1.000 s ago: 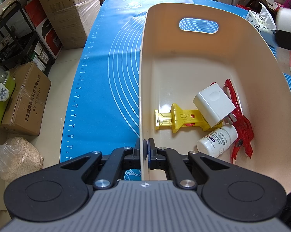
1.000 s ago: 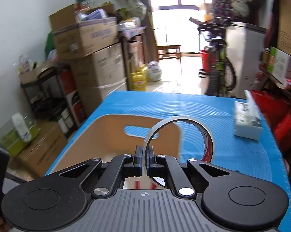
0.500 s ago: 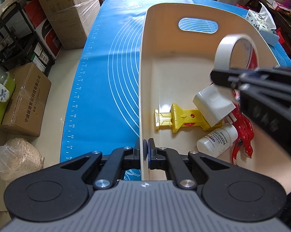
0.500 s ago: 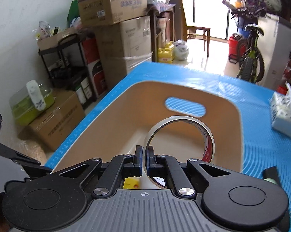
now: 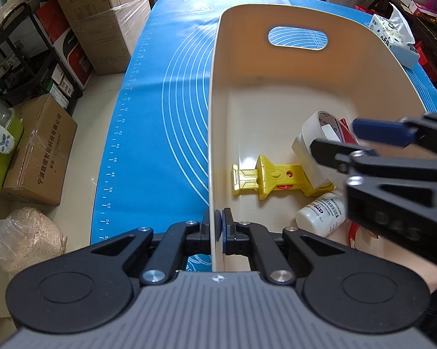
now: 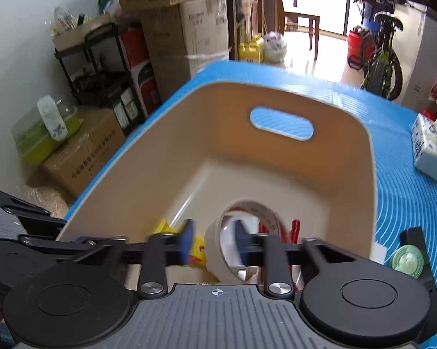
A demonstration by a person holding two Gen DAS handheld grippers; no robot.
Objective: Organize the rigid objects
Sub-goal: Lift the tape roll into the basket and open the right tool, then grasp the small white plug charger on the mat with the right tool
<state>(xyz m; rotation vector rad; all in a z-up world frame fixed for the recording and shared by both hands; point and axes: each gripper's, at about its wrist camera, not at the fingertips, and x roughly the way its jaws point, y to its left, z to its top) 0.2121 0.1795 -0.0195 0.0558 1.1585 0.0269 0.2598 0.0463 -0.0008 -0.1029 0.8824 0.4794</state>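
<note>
A cream bin [image 5: 276, 67] stands on the blue mat [image 5: 166, 93]. My left gripper [image 5: 218, 226] is shut on the bin's near wall. My right gripper [image 6: 214, 241] is open just above the bin's inside; in the left wrist view [image 5: 360, 139] it comes in from the right. A white tape roll [image 6: 218, 250] lies loose between the open fingers, resting on the white box [image 5: 308, 160] in the bin; it also shows in the left wrist view [image 5: 314, 128]. Below lie a yellow toy [image 5: 270, 177], a white pill bottle [image 5: 320, 212] and a red clip [image 6: 294, 229].
A tissue box [image 6: 430, 148] sits on the mat right of the bin. A black and green object [image 6: 408, 258] lies on the mat by the bin's right wall. Cardboard boxes [image 5: 102, 14], a black rack [image 5: 29, 58] and a bicycle [image 6: 381, 58] stand around the table.
My right gripper came down into the bin with the tape roll and opened; the roll now rests on the white box. My left gripper kept its hold on the bin wall.
</note>
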